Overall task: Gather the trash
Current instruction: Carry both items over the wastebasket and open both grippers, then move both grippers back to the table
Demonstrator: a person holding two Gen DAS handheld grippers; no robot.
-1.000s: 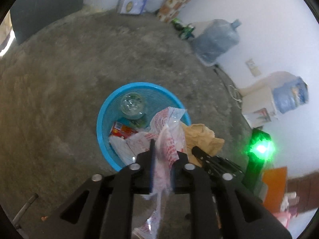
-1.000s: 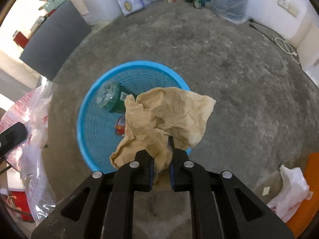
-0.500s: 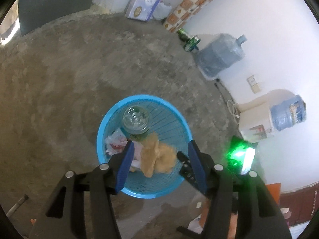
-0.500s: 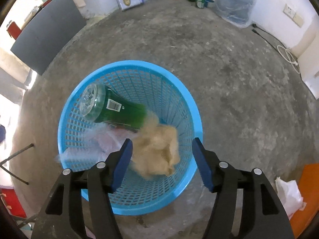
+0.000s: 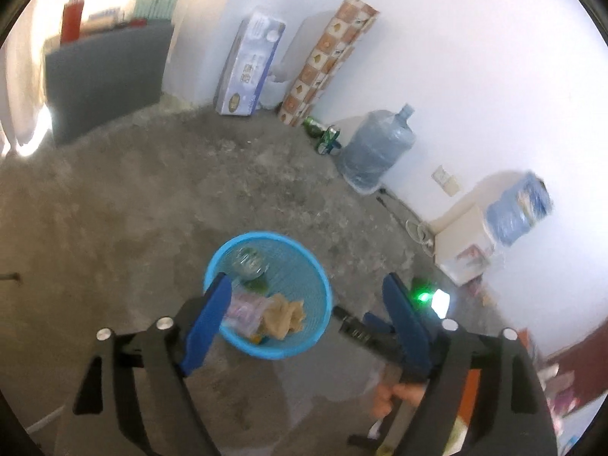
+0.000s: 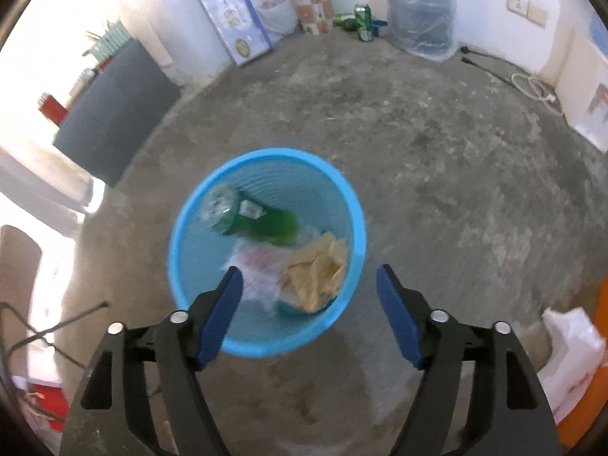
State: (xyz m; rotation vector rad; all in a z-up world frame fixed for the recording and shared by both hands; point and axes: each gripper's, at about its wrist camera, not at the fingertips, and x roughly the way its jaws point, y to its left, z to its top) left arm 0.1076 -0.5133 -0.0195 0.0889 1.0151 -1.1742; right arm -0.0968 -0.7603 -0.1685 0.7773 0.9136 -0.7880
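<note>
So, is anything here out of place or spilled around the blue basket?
Nothing has spilled: the crumpled brown paper and green bottle lie inside the round blue plastic basket. A green can stands loose on the floor by the far wall.

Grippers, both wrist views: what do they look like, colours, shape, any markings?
The left gripper and right gripper match: black angular frames with cut-outs, silver round bolts, flat blue pads lining the fingers. No cables, markings or sleeves visible.

crumpled brown paper [image 6: 317, 271] and plastic wrapper [image 6: 258, 266] lie inside blue basket [image 6: 190, 205].
</note>
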